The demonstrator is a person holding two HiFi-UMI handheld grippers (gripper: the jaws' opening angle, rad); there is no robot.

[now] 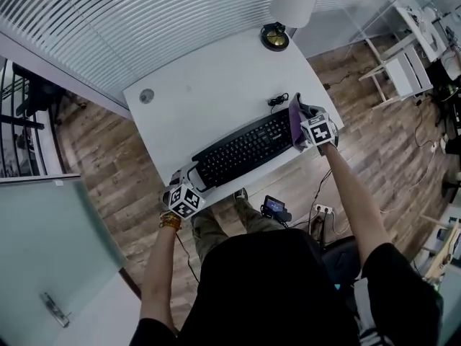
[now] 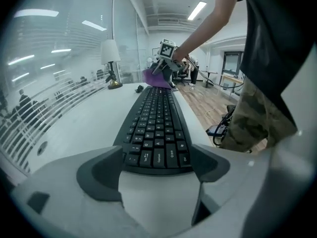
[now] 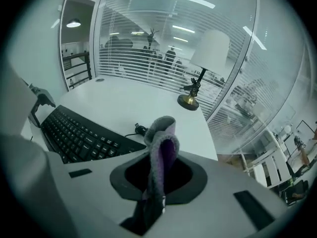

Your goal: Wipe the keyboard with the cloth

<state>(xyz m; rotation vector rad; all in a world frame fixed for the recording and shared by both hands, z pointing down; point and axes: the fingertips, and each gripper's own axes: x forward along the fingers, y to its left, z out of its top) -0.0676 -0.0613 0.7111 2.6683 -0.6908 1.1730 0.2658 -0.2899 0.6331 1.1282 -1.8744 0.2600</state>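
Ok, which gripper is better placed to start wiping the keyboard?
The right gripper: shut on the purple cloth at one end of the keyboard. The left gripper is open, with no cloth, at the other end.

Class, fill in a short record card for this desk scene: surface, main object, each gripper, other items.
Surface: white desk
Main object: black keyboard, lying on the desk
Left gripper: fingers apart, either side of the keyboard's left end, not gripping
Right gripper: fingers shut on the purple cloth, at the keyboard's right end
Other items: lamp, black cable
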